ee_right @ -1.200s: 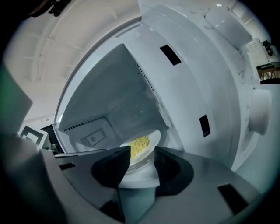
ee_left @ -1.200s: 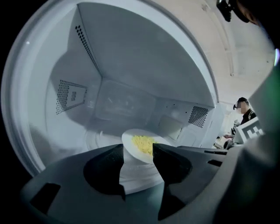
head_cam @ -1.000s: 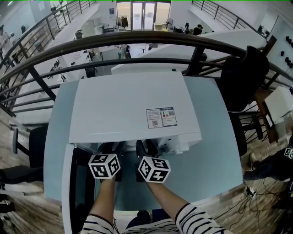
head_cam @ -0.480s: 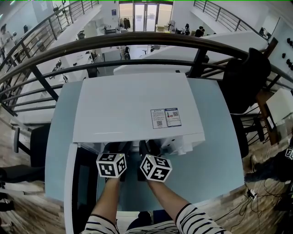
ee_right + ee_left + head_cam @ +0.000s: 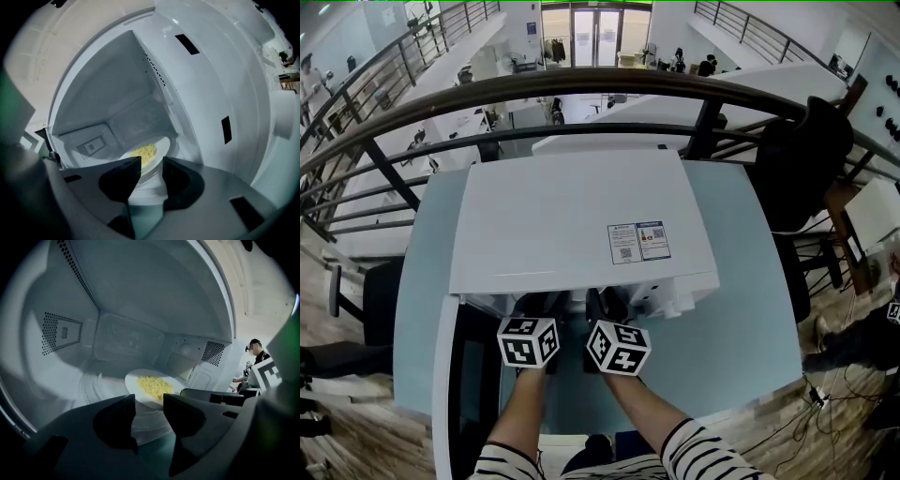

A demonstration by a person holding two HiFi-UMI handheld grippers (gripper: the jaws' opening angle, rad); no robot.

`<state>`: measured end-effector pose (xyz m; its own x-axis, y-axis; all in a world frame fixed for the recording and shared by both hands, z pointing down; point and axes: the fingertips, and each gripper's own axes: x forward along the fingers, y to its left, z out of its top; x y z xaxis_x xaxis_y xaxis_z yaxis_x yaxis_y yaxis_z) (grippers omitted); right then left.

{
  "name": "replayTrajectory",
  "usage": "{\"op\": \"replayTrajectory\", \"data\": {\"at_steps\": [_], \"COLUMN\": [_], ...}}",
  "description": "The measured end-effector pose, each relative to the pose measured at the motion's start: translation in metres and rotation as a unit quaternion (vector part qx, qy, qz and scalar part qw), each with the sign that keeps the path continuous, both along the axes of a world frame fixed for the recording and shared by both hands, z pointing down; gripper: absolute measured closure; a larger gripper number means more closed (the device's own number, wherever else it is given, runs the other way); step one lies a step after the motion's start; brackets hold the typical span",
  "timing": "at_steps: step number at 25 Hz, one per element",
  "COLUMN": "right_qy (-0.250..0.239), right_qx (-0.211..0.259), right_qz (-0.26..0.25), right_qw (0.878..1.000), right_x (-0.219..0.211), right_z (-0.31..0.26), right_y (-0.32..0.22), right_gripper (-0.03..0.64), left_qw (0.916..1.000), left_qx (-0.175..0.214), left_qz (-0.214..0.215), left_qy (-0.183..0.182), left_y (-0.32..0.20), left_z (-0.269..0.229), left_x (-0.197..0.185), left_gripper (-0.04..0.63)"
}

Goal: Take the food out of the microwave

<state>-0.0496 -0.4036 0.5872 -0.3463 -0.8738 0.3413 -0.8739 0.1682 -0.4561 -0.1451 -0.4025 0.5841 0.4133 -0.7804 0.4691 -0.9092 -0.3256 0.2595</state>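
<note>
The white microwave point(image 5: 572, 220) stands on the table with its door point(image 5: 455, 375) swung open to the left. Inside, a white plate point(image 5: 140, 378) with yellow food point(image 5: 154, 386) rests on the glass turntable point(image 5: 91, 385). My left gripper point(image 5: 149, 401) reaches into the cavity, its jaws apart, with the plate's near rim just beyond the tips. My right gripper point(image 5: 151, 165) is at the opening beside it. Its jaws are closing, with the rim of the plate point(image 5: 157, 146) and the food point(image 5: 144, 152) showing in the gap. In the head view both grippers point(image 5: 536, 305) point(image 5: 605, 305) disappear under the microwave's top.
The microwave sits on a pale blue table point(image 5: 741, 309) against a dark railing point(image 5: 600, 84). A black chair point(image 5: 802, 159) is at the right. The cavity's right wall point(image 5: 187, 108) lies close to my right gripper. A person point(image 5: 255, 350) stands far off.
Almost nothing: the head view has shifted a little and both grippers stay at the microwave's mouth.
</note>
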Motion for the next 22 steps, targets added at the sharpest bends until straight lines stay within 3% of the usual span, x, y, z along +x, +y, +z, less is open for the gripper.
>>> {"op": "replayTrajectory", "data": {"at_steps": [22], "right_qy": [-0.010], "right_qx": [0.001], "right_qz": [-0.009], "right_qw": [1.000], "right_x": [-0.005], "right_z": [-0.004], "right_y": [0.042], "right_gripper": [0.468], "left_qw": [0.9993], "left_qx": [0.021], "left_qz": [-0.019], "left_qy": [0.024], "left_y": [0.049], "left_z": [-0.011], "left_x": [0.000], "left_gripper": [0.431]}}
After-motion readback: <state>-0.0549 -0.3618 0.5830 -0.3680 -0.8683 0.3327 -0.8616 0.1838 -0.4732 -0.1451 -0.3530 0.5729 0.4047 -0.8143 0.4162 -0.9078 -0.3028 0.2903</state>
